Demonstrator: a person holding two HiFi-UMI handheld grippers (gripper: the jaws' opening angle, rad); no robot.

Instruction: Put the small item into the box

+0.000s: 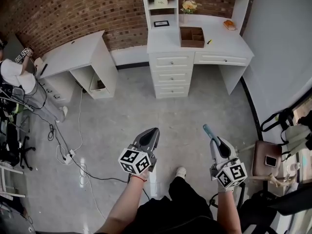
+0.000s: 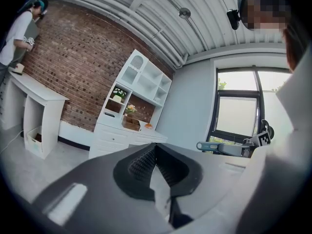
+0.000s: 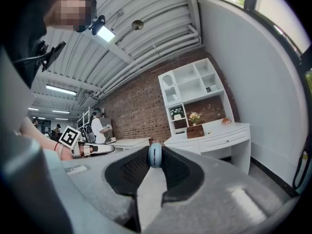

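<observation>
The head view looks steeply down from above. Both gripper views face the distant white desk point(image 2: 119, 134), shared by all.

— What lines the brick wall point(image 1: 73, 9)?
— A white surface point(image 1: 219, 43) over drawers point(image 1: 171, 77), with flowers point(image 1: 189, 5) at the back.
— And the floor point(image 1: 195, 116)?
— Cables point(image 1: 73, 155) trail across its left side.

Brick wall point(image 1: 73, 9), white hutch desk point(image 1: 217, 45), plain white desk point(image 1: 73, 55) — grey floor point(image 1: 161, 116), loose cables point(image 1: 80, 130); daylit window point(image 2: 239, 106).
</observation>
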